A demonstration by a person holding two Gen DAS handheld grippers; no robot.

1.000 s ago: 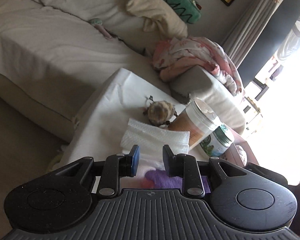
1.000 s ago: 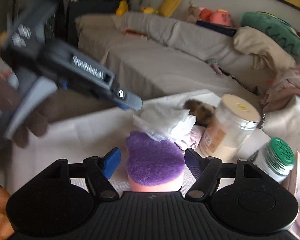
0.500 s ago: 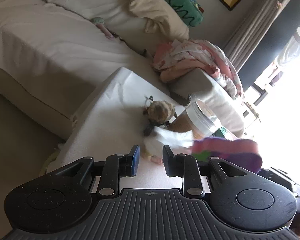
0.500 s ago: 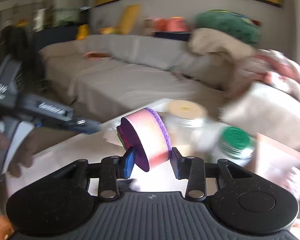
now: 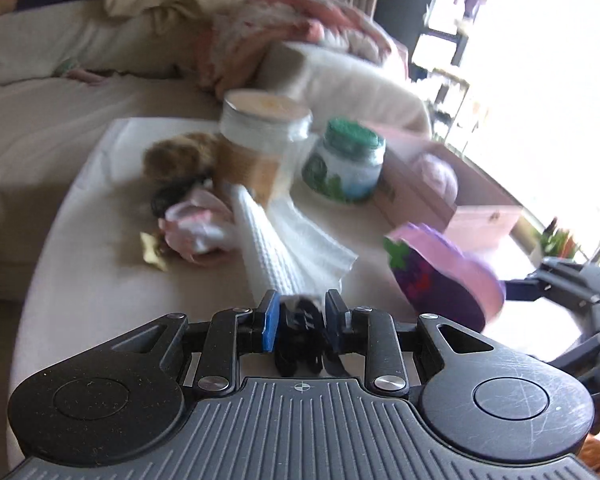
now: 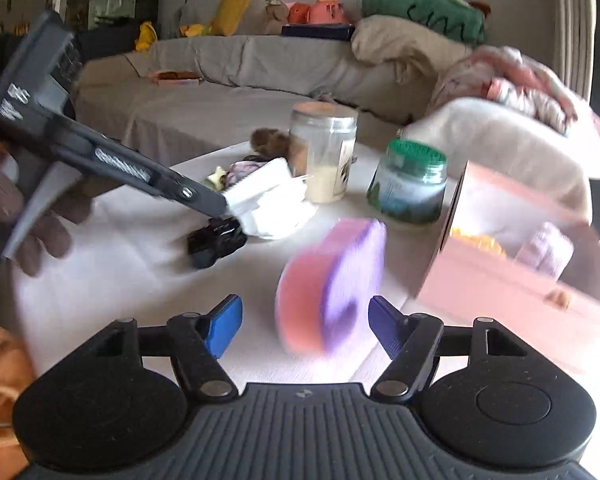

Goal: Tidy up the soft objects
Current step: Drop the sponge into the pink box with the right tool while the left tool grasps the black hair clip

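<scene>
Here the right gripper (image 6: 305, 326) has its blue-padded fingers (image 6: 223, 324) spread wide, with the purple-and-pink sponge (image 6: 330, 284) blurred in the gap between them and touching neither pad; whether it rests on the table (image 6: 132, 256) or hangs just above it cannot be told. In the left wrist view the same sponge (image 5: 446, 276) shows tilted, with a green leaf mark at one end, just in front of the right gripper's finger. The left gripper (image 5: 300, 316) has its fingers (image 5: 270, 320) drawn close together on a black object (image 5: 300, 336), with the near end of the white waffle-textured cloth (image 5: 284, 248) right at the fingertips; whether the cloth is pinched too is unclear. From the right wrist view the left gripper (image 6: 228, 210) reaches to the white cloth (image 6: 272, 200), with the black object (image 6: 216, 242) below its tip. Behind the cloth lie a pink-and-white crumpled fabric (image 5: 196, 228) and a brown furry toy (image 5: 180, 156), beside a tall jar with a pale lid (image 5: 260, 148) and a green-lidded jar (image 5: 348, 164). An open pink box (image 6: 512, 248) stands at the right of the table, holding a pale purple soft ball (image 5: 438, 174).
</scene>
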